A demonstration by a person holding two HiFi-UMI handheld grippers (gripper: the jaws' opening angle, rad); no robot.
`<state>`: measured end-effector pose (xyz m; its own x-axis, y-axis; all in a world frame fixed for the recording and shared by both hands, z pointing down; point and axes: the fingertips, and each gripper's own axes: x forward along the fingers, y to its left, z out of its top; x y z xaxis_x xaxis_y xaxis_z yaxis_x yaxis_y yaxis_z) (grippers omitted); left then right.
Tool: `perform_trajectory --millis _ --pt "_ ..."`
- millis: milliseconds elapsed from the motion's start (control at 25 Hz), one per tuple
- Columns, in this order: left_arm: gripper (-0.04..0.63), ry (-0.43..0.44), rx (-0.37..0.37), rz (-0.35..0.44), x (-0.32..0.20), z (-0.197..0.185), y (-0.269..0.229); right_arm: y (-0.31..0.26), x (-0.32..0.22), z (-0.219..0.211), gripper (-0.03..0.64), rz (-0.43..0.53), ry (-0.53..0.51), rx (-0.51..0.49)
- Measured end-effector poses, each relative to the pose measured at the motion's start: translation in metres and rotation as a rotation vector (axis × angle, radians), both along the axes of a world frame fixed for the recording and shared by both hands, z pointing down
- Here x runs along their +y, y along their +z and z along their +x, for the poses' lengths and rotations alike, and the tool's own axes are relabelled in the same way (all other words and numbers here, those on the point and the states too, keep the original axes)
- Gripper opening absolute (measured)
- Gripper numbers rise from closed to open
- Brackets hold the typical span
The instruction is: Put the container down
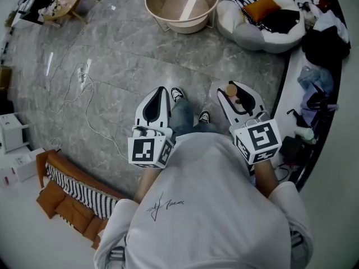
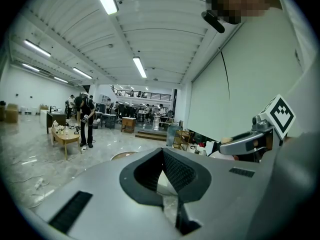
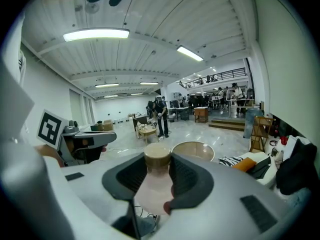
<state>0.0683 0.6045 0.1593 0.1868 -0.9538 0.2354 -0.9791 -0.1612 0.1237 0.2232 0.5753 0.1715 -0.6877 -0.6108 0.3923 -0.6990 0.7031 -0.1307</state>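
Right gripper (image 3: 158, 160) is clamped on a pinkish container (image 3: 152, 191) with a tan lid, held in the air above the grey floor (image 1: 112, 55). Left gripper (image 2: 162, 152), alongside, has its jaws together and holds nothing.

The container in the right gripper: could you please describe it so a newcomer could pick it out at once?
Start at the person in white standing on the grey stone floor. The right gripper grips it between its jaws: a small pale pinkish container with a round tan lid, while the left gripper holds nothing.
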Motion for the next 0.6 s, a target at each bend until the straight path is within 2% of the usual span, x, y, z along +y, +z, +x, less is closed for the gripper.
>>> perform_trajectory --millis 600 --pt "0.017 0.022 0.013 0.0 -0.079 -0.033 0.0 0.003 -0.076 -0.036 0.146 -0.014 0.004 0.028"
